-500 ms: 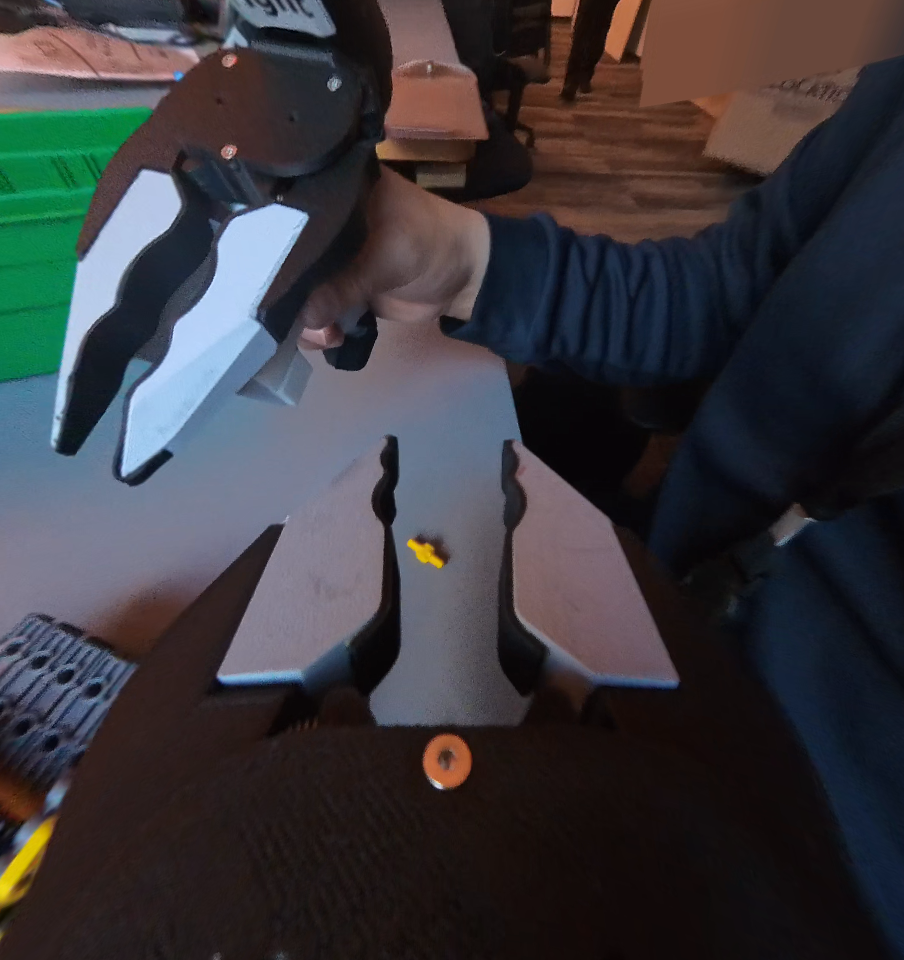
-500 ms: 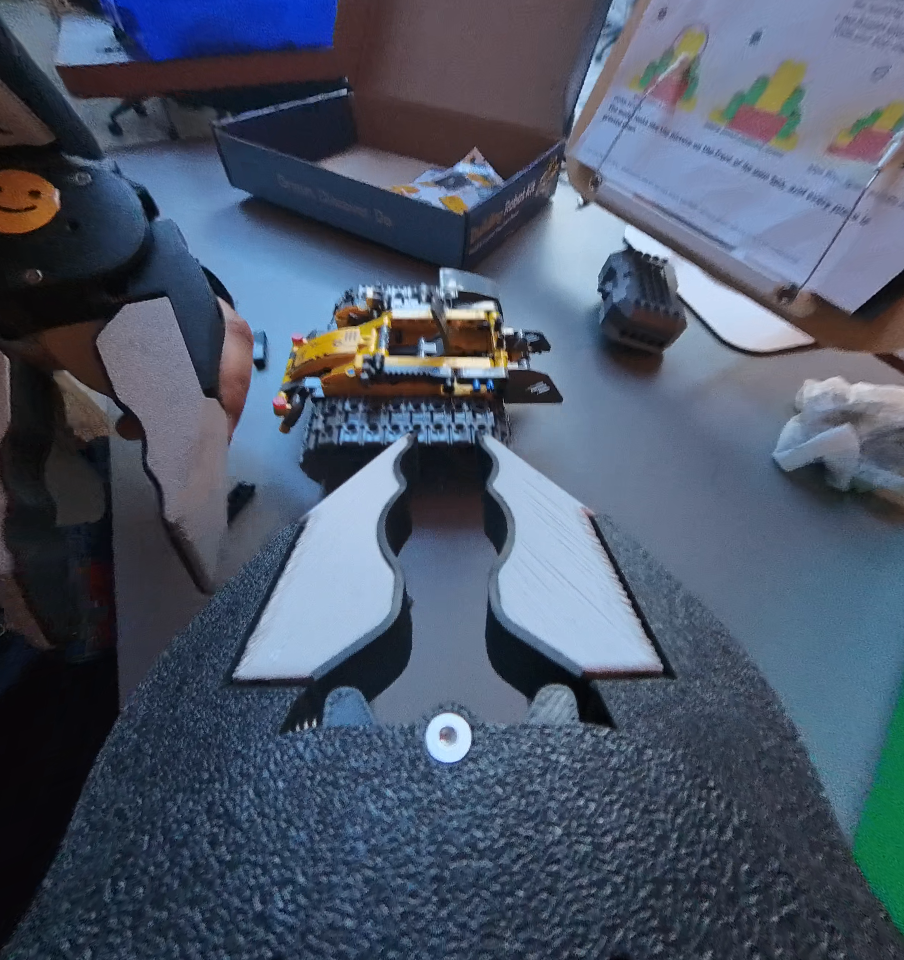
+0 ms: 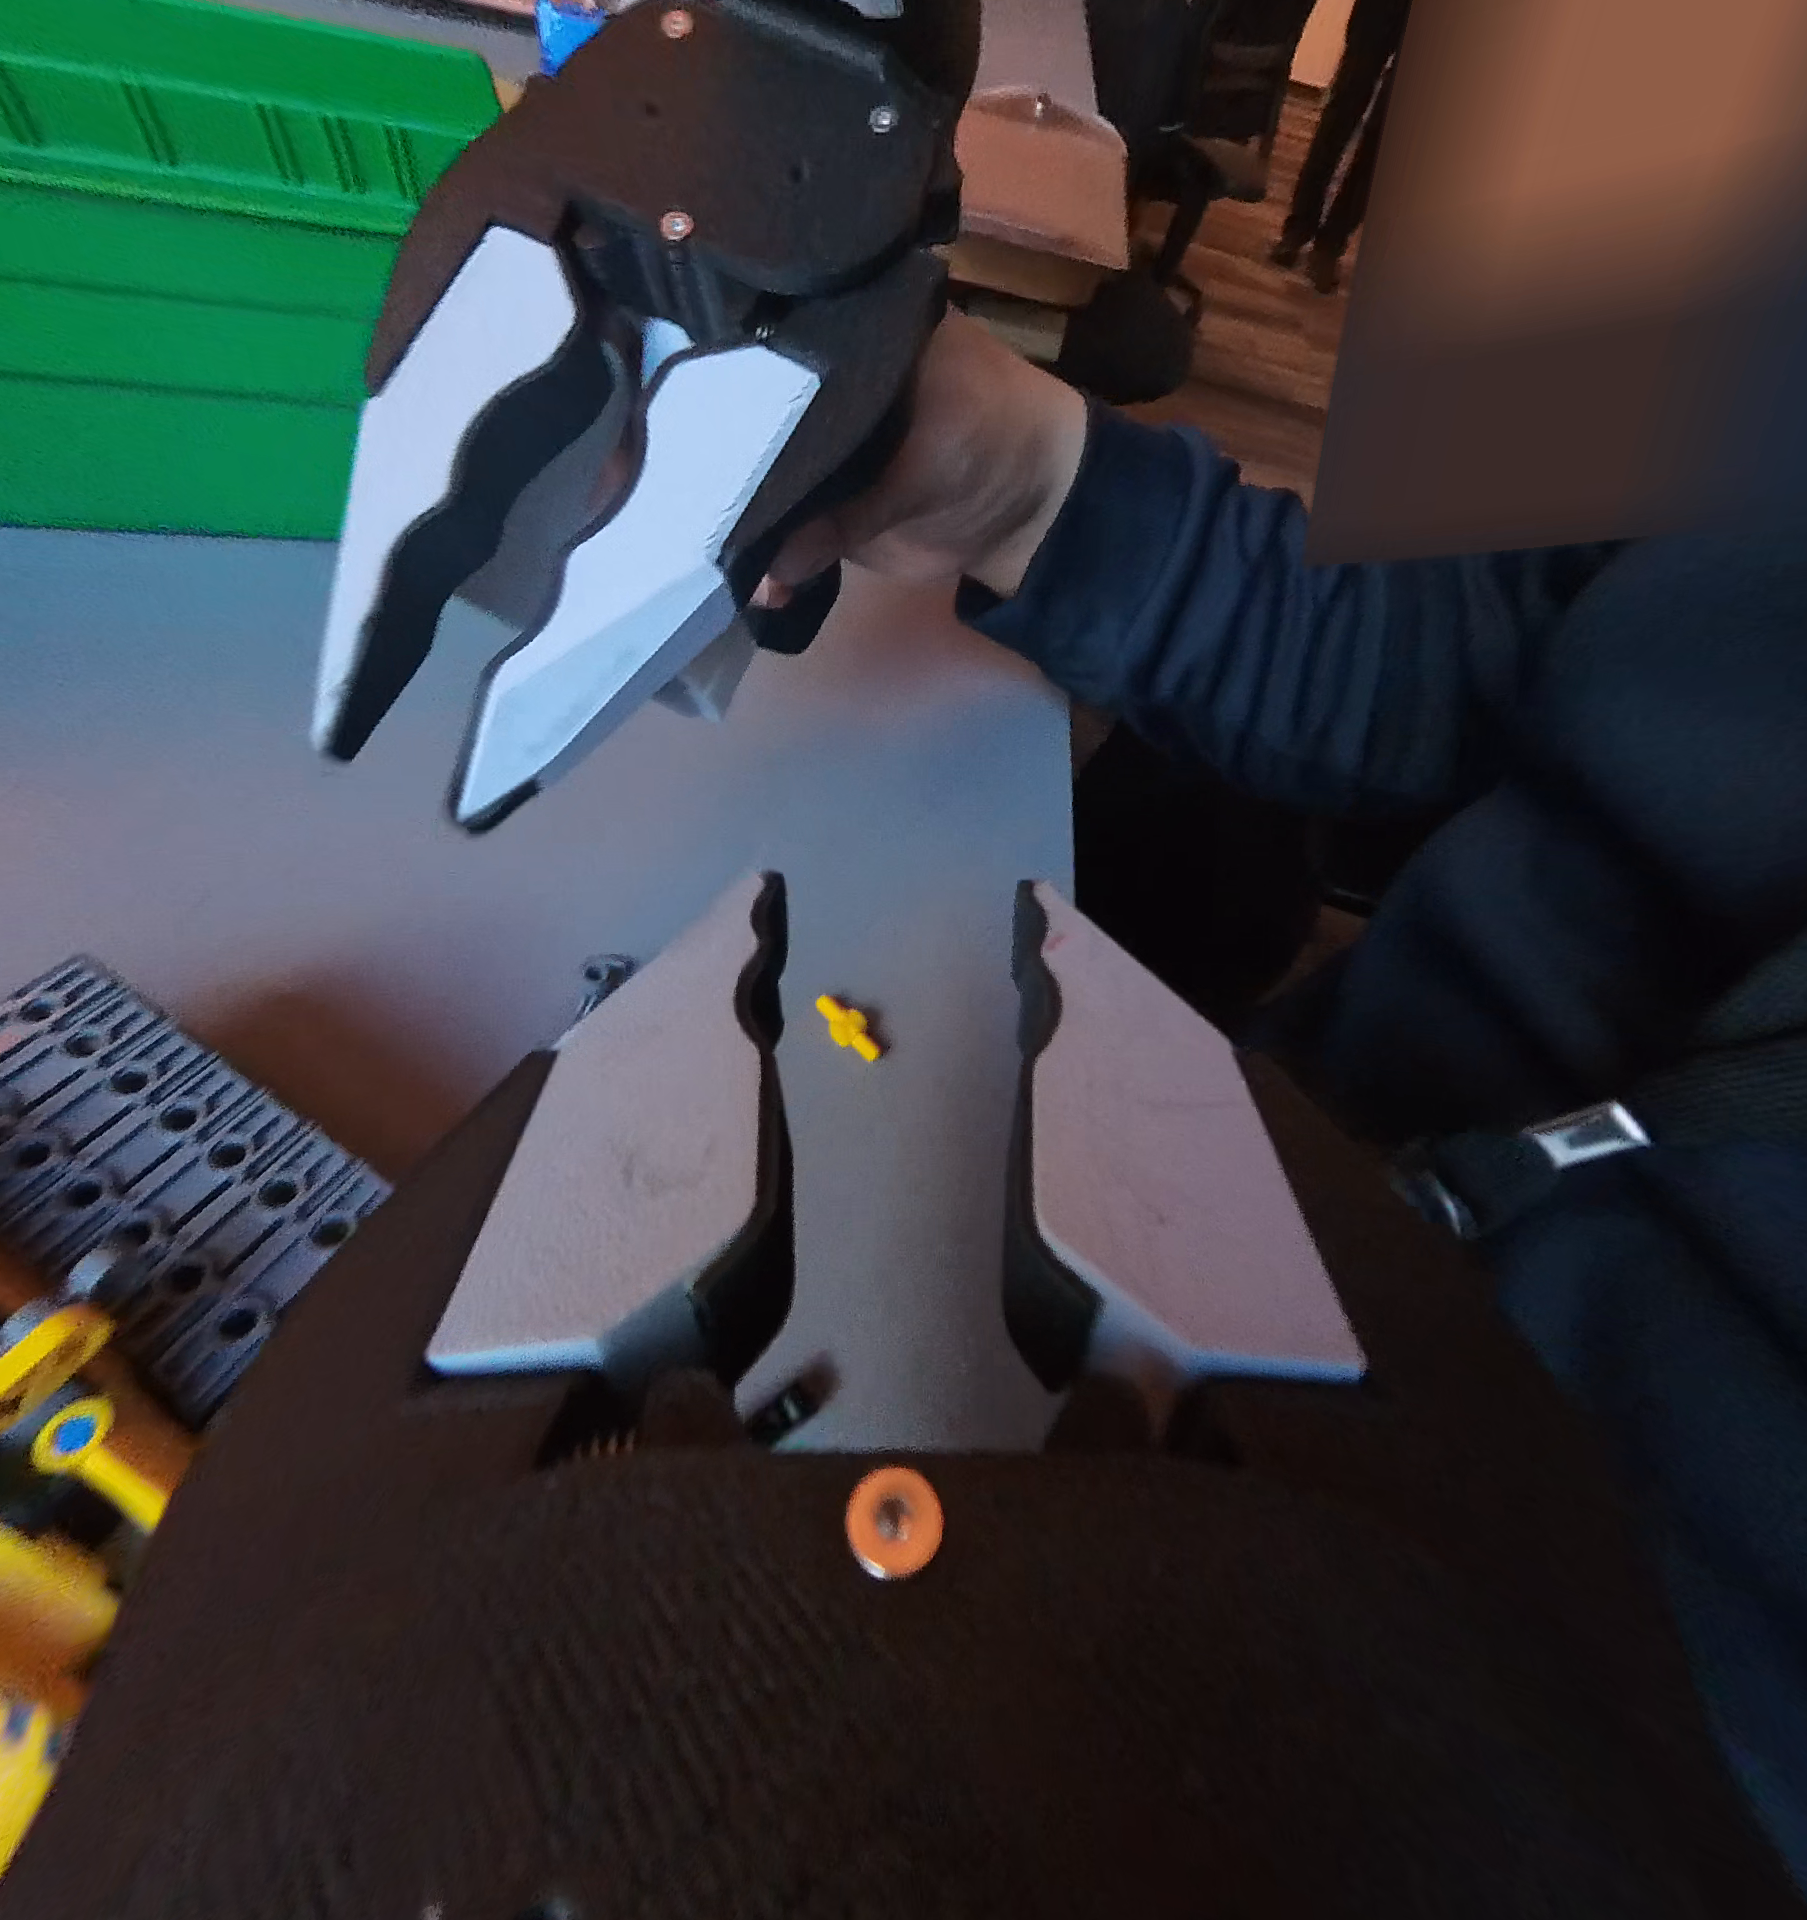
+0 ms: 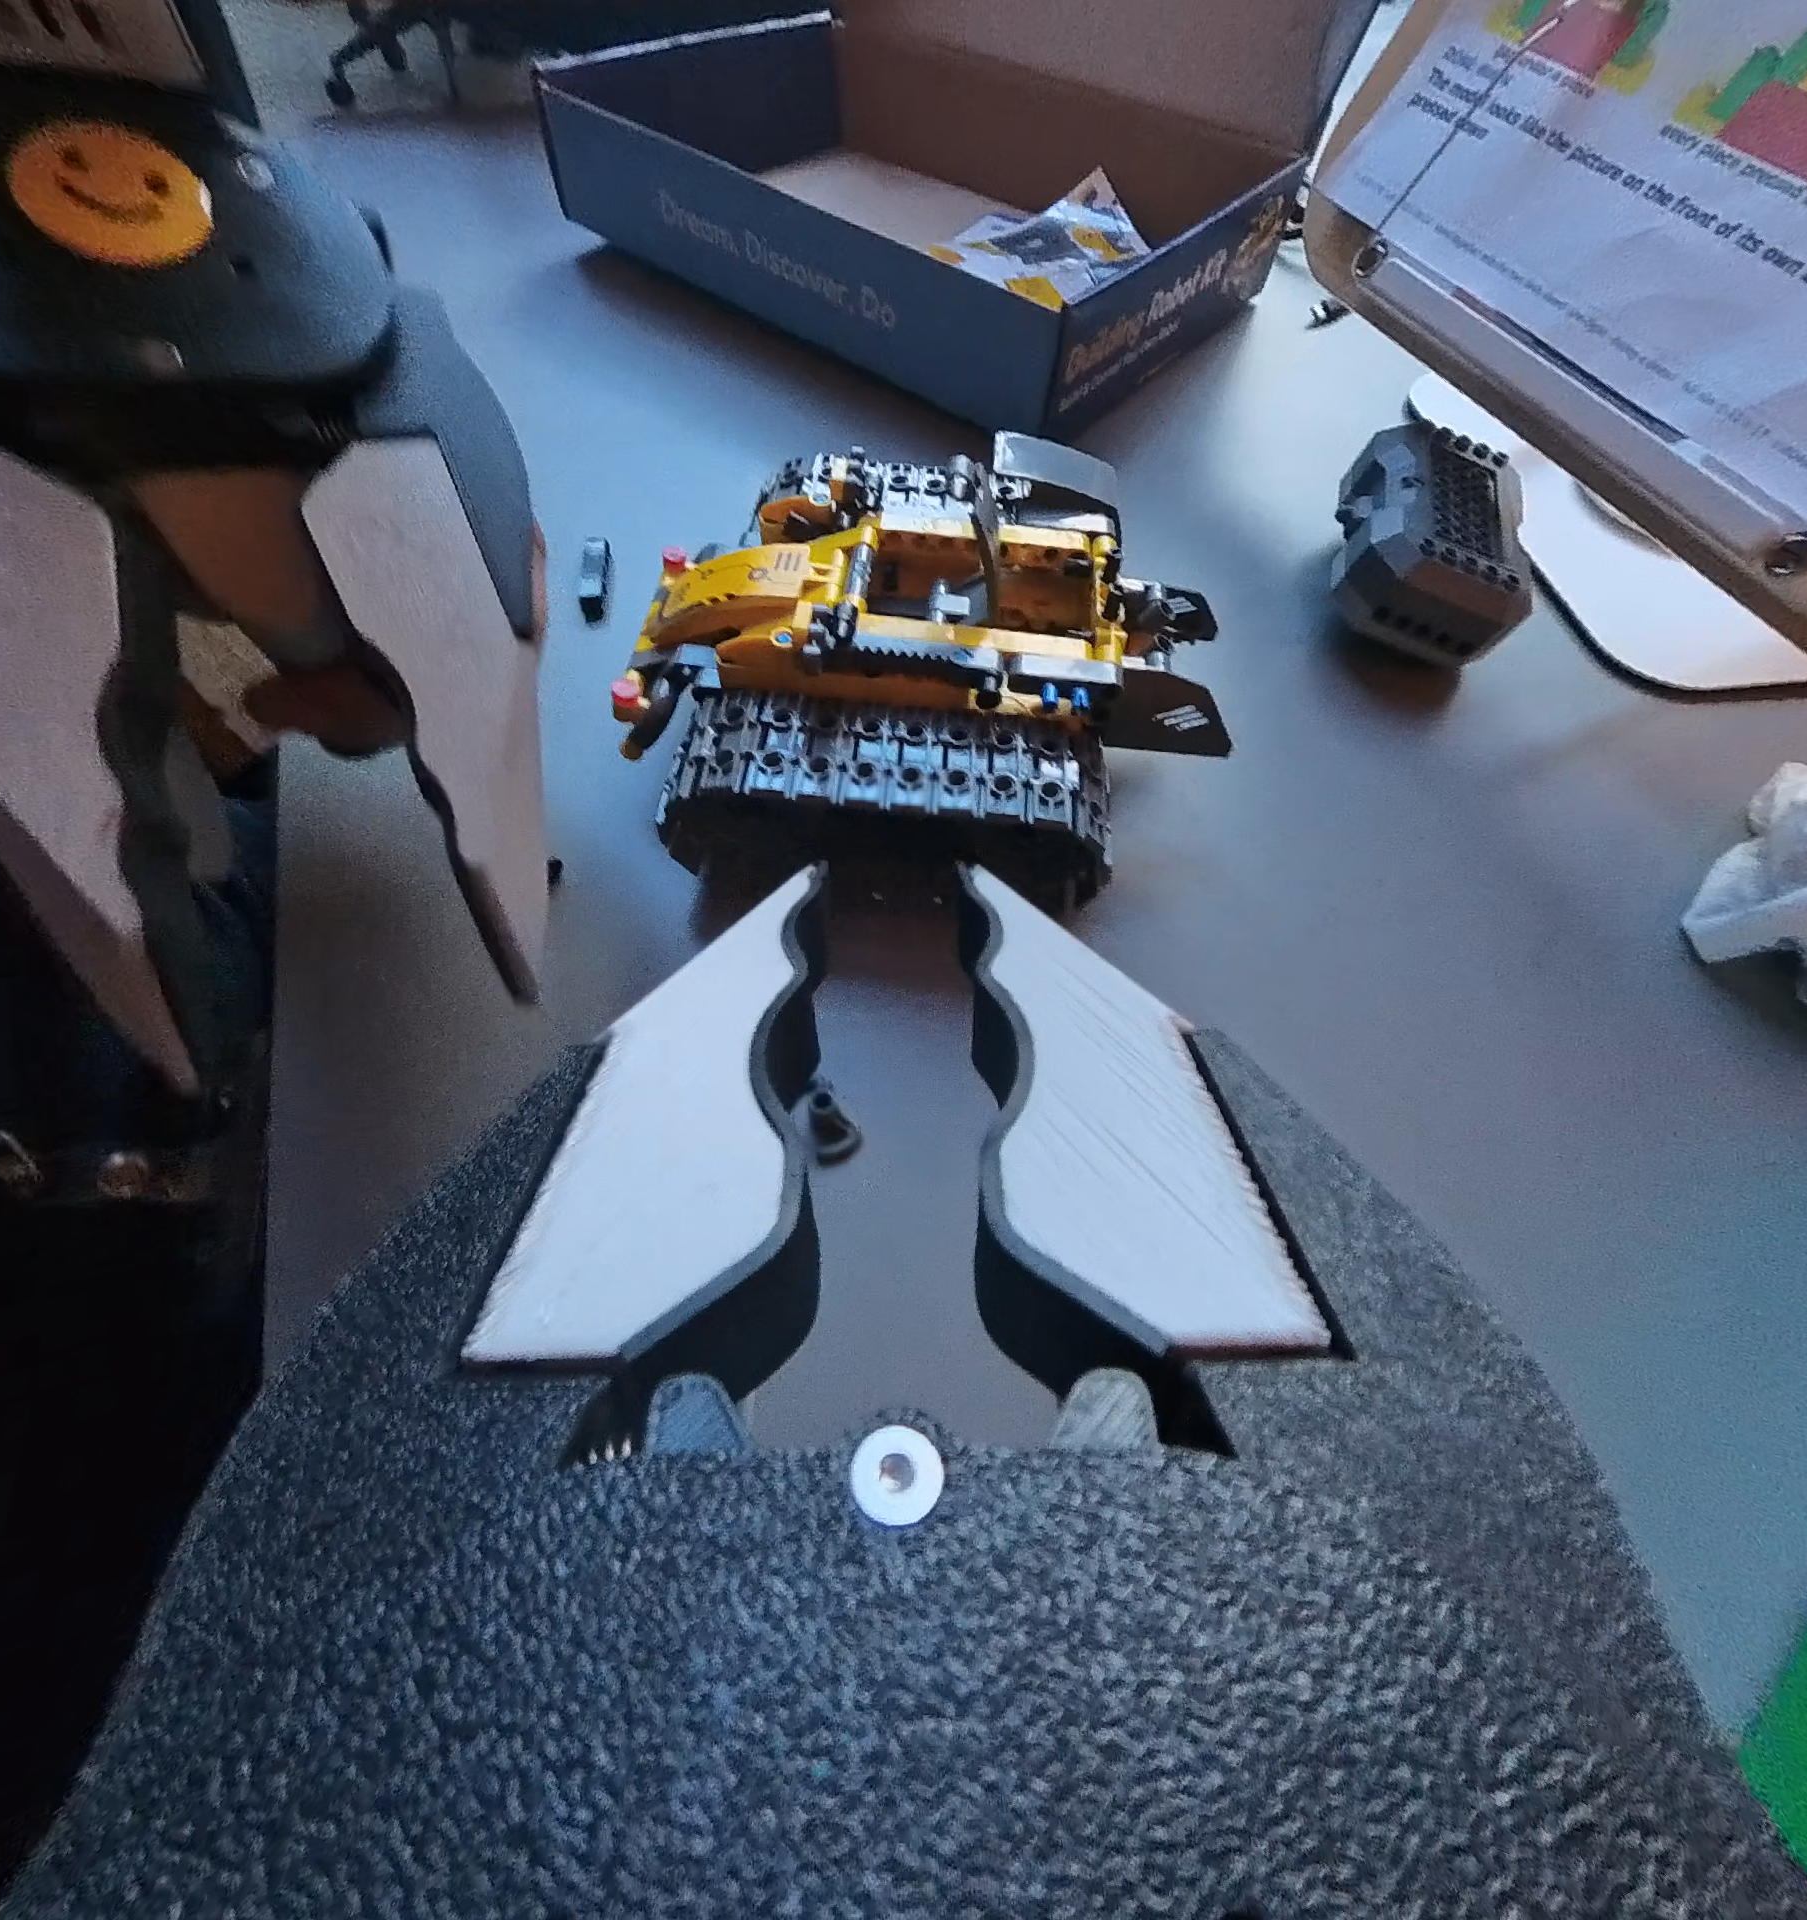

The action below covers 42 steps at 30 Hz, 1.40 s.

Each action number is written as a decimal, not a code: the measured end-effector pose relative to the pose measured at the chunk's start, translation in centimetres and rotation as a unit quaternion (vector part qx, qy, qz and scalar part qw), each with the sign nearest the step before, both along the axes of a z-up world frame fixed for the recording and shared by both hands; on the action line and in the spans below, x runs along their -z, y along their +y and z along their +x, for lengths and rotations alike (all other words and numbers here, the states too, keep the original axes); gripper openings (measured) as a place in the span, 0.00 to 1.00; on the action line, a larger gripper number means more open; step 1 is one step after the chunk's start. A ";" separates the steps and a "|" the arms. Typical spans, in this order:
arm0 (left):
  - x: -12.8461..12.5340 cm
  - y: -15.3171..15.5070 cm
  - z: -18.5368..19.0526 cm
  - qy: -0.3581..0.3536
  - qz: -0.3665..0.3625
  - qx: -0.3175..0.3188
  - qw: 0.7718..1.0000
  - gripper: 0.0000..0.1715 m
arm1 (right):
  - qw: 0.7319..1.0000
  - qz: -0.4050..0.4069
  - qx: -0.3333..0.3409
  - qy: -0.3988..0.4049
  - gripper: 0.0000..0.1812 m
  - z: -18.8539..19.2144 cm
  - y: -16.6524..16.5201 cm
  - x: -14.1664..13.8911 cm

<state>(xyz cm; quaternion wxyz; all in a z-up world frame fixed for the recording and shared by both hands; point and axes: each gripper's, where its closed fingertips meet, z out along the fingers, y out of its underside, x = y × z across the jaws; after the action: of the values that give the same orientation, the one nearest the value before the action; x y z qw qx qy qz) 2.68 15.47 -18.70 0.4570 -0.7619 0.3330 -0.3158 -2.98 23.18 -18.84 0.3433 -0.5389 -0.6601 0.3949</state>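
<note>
Both pairs of fingers apart and empty over the desk.

Between our left gripper's (image 3: 894, 883) spread fingers a small yellow pin (image 3: 849, 1027) lies on the grey desk (image 3: 151, 831); our right gripper (image 4: 891, 878), held in a hand (image 3: 966, 468), also has its fingers apart, with a small black connector (image 4: 828, 1127) on the desk between them. Just beyond their tips stands a yellow-and-black tracked brick bulldozer (image 4: 909, 665), past it an open blue cardboard box (image 4: 878, 208), and to the right a dark grey brick block (image 4: 1429, 551).
</note>
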 end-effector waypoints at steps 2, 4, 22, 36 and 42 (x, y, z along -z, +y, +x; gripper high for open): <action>-0.1 -0.2 -1.2 0.010 0.011 -0.006 1.000 0.24 | 1.000 -0.004 -0.004 -0.006 0.12 1.1 0.5 0.0; -0.2 -0.4 -2.4 0.024 0.025 -0.017 0.999 0.24 | 1.000 -0.004 0.005 -0.023 0.12 2.2 1.4 0.4; -1.8 -3.2 -1.6 -0.019 0.043 -0.015 0.999 0.20 | 0.990 0.005 -0.034 -0.136 0.12 1.4 -1.3 7.4; -1.1 -4.5 0.8 0.001 0.039 0.003 0.999 0.20 | 0.966 0.122 0.227 -0.007 0.03 5.5 9.4 -3.2; -1.0 -4.6 0.4 -0.007 0.032 -0.006 0.999 0.19 | 0.907 0.003 0.407 0.107 0.03 13.1 18.3 -4.9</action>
<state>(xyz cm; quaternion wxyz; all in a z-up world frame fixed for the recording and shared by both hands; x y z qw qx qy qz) 3.05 10.86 -17.73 0.4850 -0.7468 0.3352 -0.3078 10.12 41.44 -13.93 0.5445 -0.7142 -0.3439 0.2743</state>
